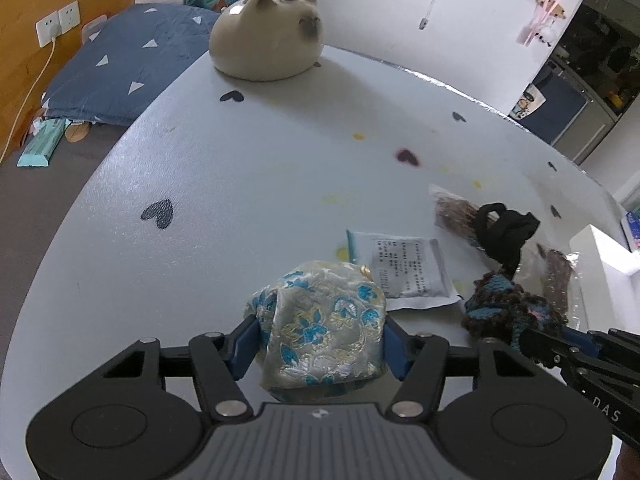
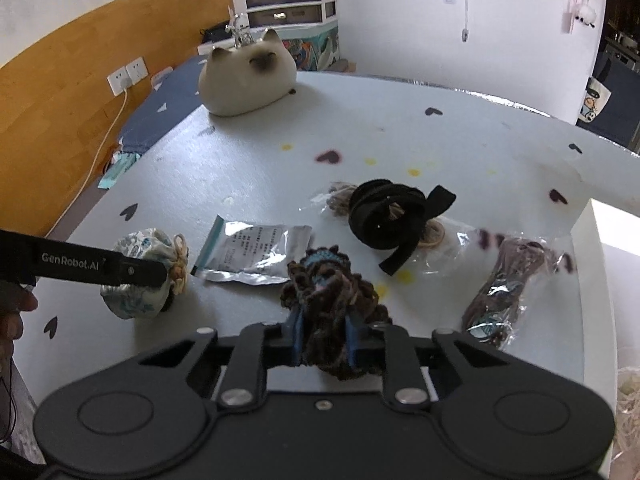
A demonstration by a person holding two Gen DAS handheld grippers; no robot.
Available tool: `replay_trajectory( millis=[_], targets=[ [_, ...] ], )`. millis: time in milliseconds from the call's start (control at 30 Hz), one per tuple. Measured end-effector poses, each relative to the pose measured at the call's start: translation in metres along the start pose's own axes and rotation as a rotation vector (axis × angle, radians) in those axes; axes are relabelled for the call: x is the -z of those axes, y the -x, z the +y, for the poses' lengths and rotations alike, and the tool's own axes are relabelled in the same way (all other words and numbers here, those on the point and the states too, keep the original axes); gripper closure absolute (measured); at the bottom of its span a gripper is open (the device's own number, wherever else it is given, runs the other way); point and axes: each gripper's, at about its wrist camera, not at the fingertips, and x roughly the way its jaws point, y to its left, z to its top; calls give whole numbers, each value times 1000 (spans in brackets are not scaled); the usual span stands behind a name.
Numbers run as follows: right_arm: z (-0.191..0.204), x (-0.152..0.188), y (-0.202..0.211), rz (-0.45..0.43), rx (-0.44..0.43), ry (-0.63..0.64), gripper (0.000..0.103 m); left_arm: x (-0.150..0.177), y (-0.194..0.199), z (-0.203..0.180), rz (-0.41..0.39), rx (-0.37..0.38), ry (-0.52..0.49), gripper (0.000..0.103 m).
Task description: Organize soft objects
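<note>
— Brocade, pale with blue flowers: that is the pouch (image 1: 320,328) sitting between the blue pads of the left hand-held gripper (image 1: 318,340), which are pressed against both its sides. It rests on the white desk (image 1: 240,200), near edge, its gathered neck with a tan cord bow pointing toward the foil sachet (image 1: 400,268).

— Any writing to read?

— "GenRobot.AI" in white on the left hand-held gripper's black finger, seen from the right wrist. In the left wrist view the other tool's arm shows "DAS". The sachet carries small black print, too fine to read.

— And the right hand-held gripper (image 2: 322,340)?

— Clamped on a brown and blue yarn bundle (image 2: 332,304), jaws nearly together. The bundle's long axis runs away from the camera, straight along the fingers.

— What lies around them?

— A coiled black strap (image 2: 386,216) beyond the yarn, on top of a clear bag of twine; one loose end points toward the near edge, the other up to the right. Another clear bag of brown cord (image 2: 504,284) lies right of the yarn, slanting. A cream cat plush (image 2: 248,80) sits at the far edge, facing the camera.
</note>
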Motion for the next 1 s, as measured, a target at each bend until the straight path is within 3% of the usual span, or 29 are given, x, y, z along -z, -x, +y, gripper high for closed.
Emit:
replay_trajectory(
  millis=[633,1000],
  targets=[
    [-16,23,76,-173,47,-57,83,16,47,-39,-95,92,-85,40],
    [-87,27,127,-281,89,-138,83,12,64,-111,-179,147,-133,40]
  ],
)
